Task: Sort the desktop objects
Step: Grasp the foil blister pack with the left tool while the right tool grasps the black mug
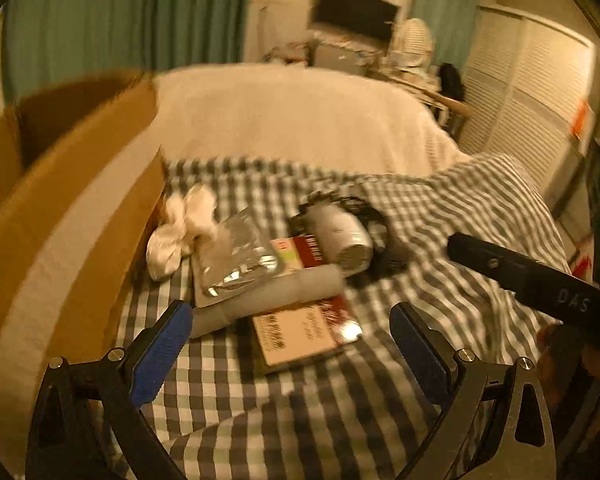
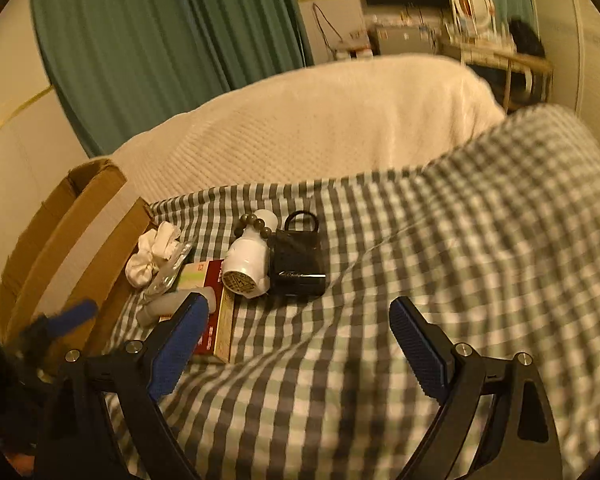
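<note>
A pile of objects lies on the checked cloth [image 1: 284,392]: a red and beige book [image 1: 300,330], a translucent tube [image 1: 276,292], a clear plastic packet [image 1: 236,258], a white hair dryer [image 1: 340,236] and a white scrunchie [image 1: 184,226]. My left gripper [image 1: 292,314] is open above the book and tube, empty. My right gripper [image 2: 294,312] is open and empty over the cloth, right of the book [image 2: 216,312]. The right wrist view also shows the hair dryer [image 2: 246,262], a bead bracelet [image 2: 256,224], a black mini bag [image 2: 298,258] and the scrunchie [image 2: 152,254].
An open cardboard box [image 1: 64,208] stands at the left of the pile, also in the right wrist view [image 2: 60,236]. A cream blanket [image 1: 292,116] covers the bed behind. The right gripper's black finger [image 1: 528,272] crosses the left wrist view at right.
</note>
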Motion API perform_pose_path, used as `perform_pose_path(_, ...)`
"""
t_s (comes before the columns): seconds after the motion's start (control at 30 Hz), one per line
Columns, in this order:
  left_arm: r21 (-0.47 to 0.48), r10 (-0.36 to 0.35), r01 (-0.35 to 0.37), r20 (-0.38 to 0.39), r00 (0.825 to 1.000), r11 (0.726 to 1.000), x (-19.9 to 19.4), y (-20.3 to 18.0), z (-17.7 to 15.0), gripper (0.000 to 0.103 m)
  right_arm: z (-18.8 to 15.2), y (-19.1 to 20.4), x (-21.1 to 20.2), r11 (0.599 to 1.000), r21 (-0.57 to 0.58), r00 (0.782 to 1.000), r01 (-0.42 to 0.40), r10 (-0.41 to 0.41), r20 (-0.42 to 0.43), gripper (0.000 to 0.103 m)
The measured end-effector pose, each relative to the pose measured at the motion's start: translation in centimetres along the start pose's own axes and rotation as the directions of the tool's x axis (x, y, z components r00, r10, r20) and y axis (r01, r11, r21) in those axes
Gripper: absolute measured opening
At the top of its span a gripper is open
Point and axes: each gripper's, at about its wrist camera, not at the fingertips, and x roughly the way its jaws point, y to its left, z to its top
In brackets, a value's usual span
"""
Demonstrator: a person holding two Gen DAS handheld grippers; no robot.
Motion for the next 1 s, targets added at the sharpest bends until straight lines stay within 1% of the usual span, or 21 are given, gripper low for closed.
perform_pose_path(0.03,-0.046,0.016,-0.017,-0.011,1.000,0.999,0.8,0.8,0.4,0.101,0.2,-0.2,0.6,1.000,0.013,1.000,-0.001,0.001,0.000,0.092)
perform_pose_path(0.13,-0.107,0.045,-0.048,-0.026,0.999,0.993,2.6,2.2,1.4,0.101,1.5,-0.2,3.0,0.999,0.036,1.000,-0.011,0.011,-0.010,0.091)
perform_pose_path(0.17,-0.123,0.048,-0.052,-0.038,0.998,0.991,3.4,2.6,1.7,0.101,1.9,-0.1,3.7,0.999,0.038,1.000,-0.012,0.012,-0.015,0.088)
perform_pose_path(0.23,-0.138,0.028,-0.037,-0.067,0.997,0.990,4.5,2.8,2.0,0.101,2.3,0.2,5.4,0.999,0.033,0.999,-0.001,0.002,-0.035,0.084)
perform_pose_path(0.33,-0.146,0.019,-0.031,-0.079,0.997,0.989,5.1,3.0,2.0,0.101,2.3,0.2,7.4,0.999,0.031,0.997,0.010,-0.008,-0.076,0.074)
perform_pose_path(0.4,-0.148,0.008,-0.021,-0.090,0.996,0.989,5.4,3.2,2.1,0.101,2.0,-0.3,8.5,0.998,0.055,0.994,0.004,0.002,-0.109,0.062)
perform_pose_path(0.5,-0.183,-0.003,-0.020,-0.126,0.992,0.983,6.5,3.6,2.5,0.101,1.9,-0.6,9.2,0.998,0.063,0.989,-0.031,0.040,-0.141,0.047)
perform_pose_path(0.53,-0.216,-0.018,-0.012,-0.136,0.991,0.976,6.8,4.0,2.6,0.101,1.9,-0.6,9.1,0.998,0.055,0.990,-0.028,0.036,-0.138,0.047)
perform_pose_path(0.63,-0.284,-0.045,0.009,-0.121,0.992,0.959,6.7,4.6,3.0,0.101,1.5,-0.5,8.2,0.999,0.036,0.992,-0.021,0.025,-0.121,0.047)
perform_pose_path(0.67,-0.296,-0.052,0.012,-0.128,0.990,0.955,6.9,4.7,3.1,0.099,1.3,-0.5,7.7,0.999,0.030,0.993,-0.016,0.020,-0.114,0.047)
perform_pose_path(0.7,-0.302,-0.053,0.008,-0.140,0.989,0.953,7.2,4.7,3.2,0.091,1.2,-0.5,7.4,1.000,0.025,0.994,-0.013,0.016,-0.110,0.047)
perform_pose_path(0.73,-0.300,-0.043,-0.009,-0.166,0.985,0.954,7.8,4.8,3.4,0.075,1.0,-0.6,7.0,1.000,0.023,0.994,-0.011,0.013,-0.107,0.047)
perform_pose_path(0.77,-0.289,-0.027,-0.029,-0.189,0.982,0.957,8.2,4.7,3.4,0.072,0.8,-0.8,6.6,0.999,0.028,0.993,-0.020,0.023,-0.114,0.047)
perform_pose_path(0.8,-0.278,-0.016,-0.044,-0.207,0.978,0.959,8.6,4.8,3.4,0.072,0.7,-0.9,6.3,0.999,0.032,0.993,-0.026,0.030,-0.117,0.047)
perform_pose_path(0.83,-0.280,-0.028,-0.033,-0.209,0.977,0.959,8.9,4.9,3.4,0.072,0.6,-1.0,5.9,0.999,0.036,0.993,-0.029,0.033,-0.115,0.047)
perform_pose_path(0.9,-0.290,-0.036,-0.025,-0.203,0.978,0.957,8.8,5.1,3.3,0.070,0.2,-1.3,5.0,0.999,0.038,0.994,-0.023,0.027,-0.108,0.047)
perform_pose_path(0.97,-0.281,-0.020,-0.037,-0.200,0.980,0.959,8.2,5.0,3.1,0.069,-0.1,-1.5,4.0,1.000,0.026,0.995,-0.015,0.017,-0.094,0.047)
perform_pose_path(1.0,-0.285,-0.024,-0.034,-0.198,0.980,0.958,7.7,4.9,2.9,0.069,-0.2,-1.6,3.5,1.000,0.023,0.996,-0.016,0.018,-0.090,0.047)
